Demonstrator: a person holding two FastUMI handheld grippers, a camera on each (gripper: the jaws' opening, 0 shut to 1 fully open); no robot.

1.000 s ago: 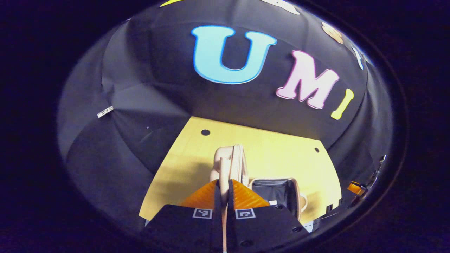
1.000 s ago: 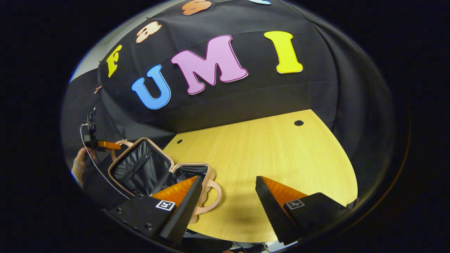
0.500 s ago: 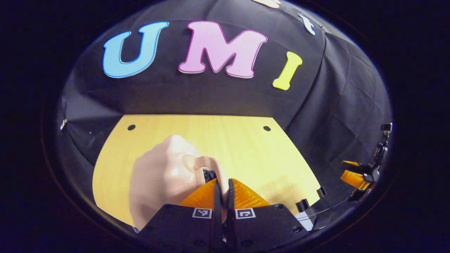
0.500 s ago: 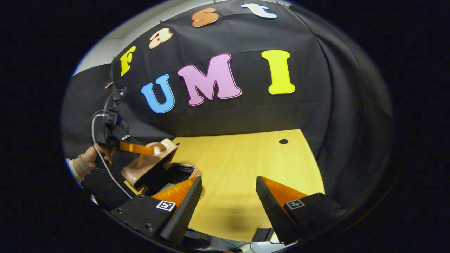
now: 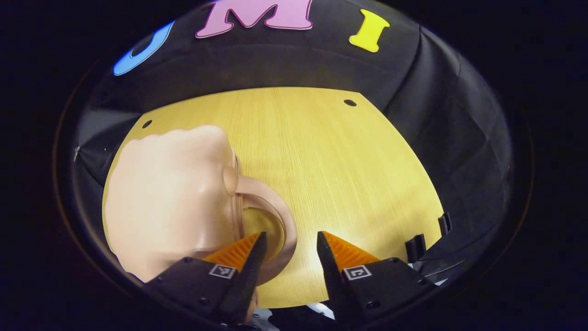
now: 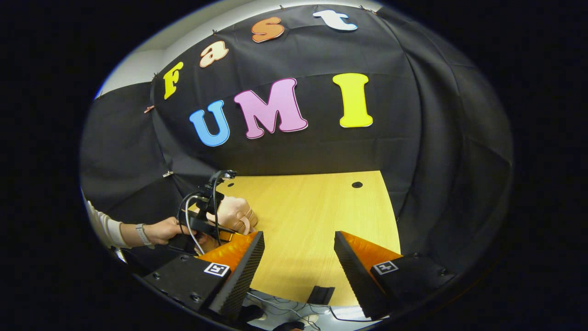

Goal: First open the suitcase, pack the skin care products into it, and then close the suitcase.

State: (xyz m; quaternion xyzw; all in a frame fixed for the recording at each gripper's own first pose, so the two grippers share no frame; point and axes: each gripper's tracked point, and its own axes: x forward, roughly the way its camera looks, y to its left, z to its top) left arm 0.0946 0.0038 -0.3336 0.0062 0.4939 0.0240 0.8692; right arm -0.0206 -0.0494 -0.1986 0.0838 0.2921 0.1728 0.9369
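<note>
The pink suitcase lies closed and flat at the left edge of the desk, its looped handle pointing toward the desk's middle. The left claw stands narrowly parted and holds nothing; 1 finger sits at the handle loop, the other over bare wood. The right claw hangs wide apart and empty over the front edge. In the right gripper view a person's hand grips the left tool beside the case. Risk, as I judge it: drawing back could snag that finger in the loop and drag the light case, or lift the lid if no latch holds it.
</note>
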